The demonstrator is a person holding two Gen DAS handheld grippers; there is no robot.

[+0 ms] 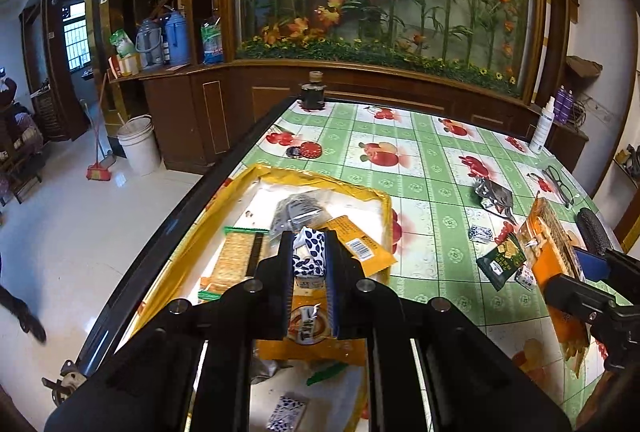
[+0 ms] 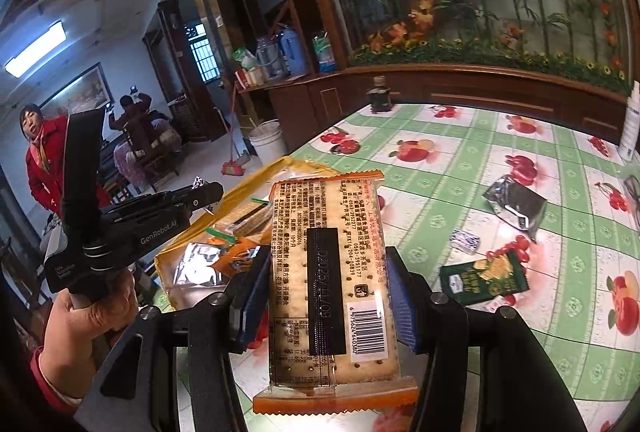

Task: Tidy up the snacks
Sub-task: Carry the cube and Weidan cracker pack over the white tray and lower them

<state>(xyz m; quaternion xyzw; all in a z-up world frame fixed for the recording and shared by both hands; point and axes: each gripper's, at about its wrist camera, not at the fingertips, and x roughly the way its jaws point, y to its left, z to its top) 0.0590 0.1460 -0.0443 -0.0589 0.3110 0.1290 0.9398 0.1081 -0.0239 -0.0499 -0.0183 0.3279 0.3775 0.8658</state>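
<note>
My left gripper (image 1: pixel 310 244) is shut on a small white packet with a blue leaf pattern (image 1: pixel 308 258). It hangs over the yellow tray (image 1: pixel 360 192), which holds cracker packs, a silver pouch and orange wrappers. My right gripper (image 2: pixel 328 260) is shut on a long orange-ended cracker pack (image 2: pixel 328 272), held lengthwise between the blue pads (image 2: pixel 402 296) with its barcode side up. In the left wrist view the right gripper (image 1: pixel 576 274) and its cracker pack (image 1: pixel 548 244) sit at the right edge. The right wrist view shows the left gripper (image 2: pixel 202 189) at the left, held by a hand (image 2: pixel 80 324).
Loose on the green fruit-print tablecloth (image 2: pixel 440 160) lie a silver pouch (image 2: pixel 516 208), a green packet (image 2: pixel 484 274) and a small blue-white packet (image 2: pixel 464 241). Glasses (image 1: pixel 558 182), a dark bottle (image 1: pixel 313 92) and a white spray bottle (image 1: pixel 544 128) stand further off. A person in red (image 2: pixel 44 160) stands behind.
</note>
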